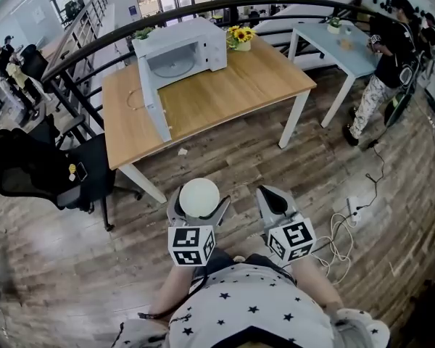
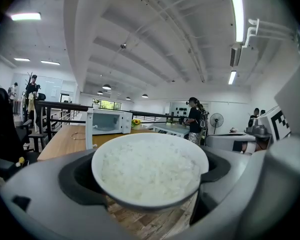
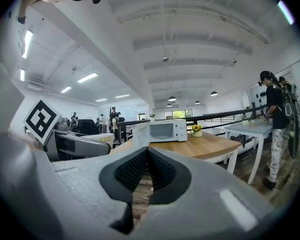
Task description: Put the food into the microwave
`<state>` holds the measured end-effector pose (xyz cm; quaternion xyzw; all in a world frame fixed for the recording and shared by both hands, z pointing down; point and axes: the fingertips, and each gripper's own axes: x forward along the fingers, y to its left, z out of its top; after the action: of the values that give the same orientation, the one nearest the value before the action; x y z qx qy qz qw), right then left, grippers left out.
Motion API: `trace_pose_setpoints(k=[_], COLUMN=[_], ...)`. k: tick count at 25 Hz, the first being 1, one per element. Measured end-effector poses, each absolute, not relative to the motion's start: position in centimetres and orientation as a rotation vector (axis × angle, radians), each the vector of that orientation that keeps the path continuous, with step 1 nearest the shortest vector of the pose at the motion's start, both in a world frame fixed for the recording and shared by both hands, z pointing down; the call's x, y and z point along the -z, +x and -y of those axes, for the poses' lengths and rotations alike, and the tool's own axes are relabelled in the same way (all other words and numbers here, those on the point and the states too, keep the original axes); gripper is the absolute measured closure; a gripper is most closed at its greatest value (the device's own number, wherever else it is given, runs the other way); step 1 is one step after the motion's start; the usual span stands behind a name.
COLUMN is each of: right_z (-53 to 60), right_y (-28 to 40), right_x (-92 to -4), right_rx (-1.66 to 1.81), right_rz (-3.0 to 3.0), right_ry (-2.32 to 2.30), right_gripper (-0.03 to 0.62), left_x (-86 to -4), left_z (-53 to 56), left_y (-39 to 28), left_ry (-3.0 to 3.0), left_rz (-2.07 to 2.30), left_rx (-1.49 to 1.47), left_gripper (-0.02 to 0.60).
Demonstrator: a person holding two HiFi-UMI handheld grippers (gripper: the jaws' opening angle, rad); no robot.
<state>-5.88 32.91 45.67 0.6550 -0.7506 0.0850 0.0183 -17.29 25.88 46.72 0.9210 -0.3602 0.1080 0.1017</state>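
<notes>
Task at an early stage. The microwave (image 1: pixel 181 53) stood on the far side of the table (image 1: pixel 232 100), its door (image 1: pixel 151 100) swung wide open toward the person, so that step looked done. Its cavity showed only the glass turntable (image 1: pixel 172 67); no food was inside. The food, a white bowl (image 2: pixel 149 171) heaped with rice, was well short of the microwave, held over the floor on the person's side of the table. The left gripper (image 1: pixel 198 210) was clamped on the bowl, one jaw at either side of its wall, and the bowl sat level with the rice up. The right gripper (image 3: pixel 147 171) hovered just beside the left one, equally far from the microwave; its jaws were closed, pads meeting, with nothing between them. A pot of sunflowers (image 1: pixel 241 37) stood just right of the microwave, clear of the opening. Judged remaining: carry the bowl across the table to the open cavity, keep it level past the door, set it on the turntable, release it, and probably close the door with the free right gripper. The whole transfer was yet to be done.
</notes>
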Motion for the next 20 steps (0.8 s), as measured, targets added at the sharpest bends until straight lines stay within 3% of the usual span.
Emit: trace_pose_setpoints(k=[20], right_z=[-32.3], right_y=[-3.6], right_x=[-46.3], right_rx=[-0.296], right_rz=[2.367], right_ry=[1.996], right_gripper=[0.588], left_x=[-47.3], left_z=[-25.6], left_y=[-14.6], left_ry=[2.701], left_rz=[1.089], left_rx=[-0.324], left_gripper=[0.060])
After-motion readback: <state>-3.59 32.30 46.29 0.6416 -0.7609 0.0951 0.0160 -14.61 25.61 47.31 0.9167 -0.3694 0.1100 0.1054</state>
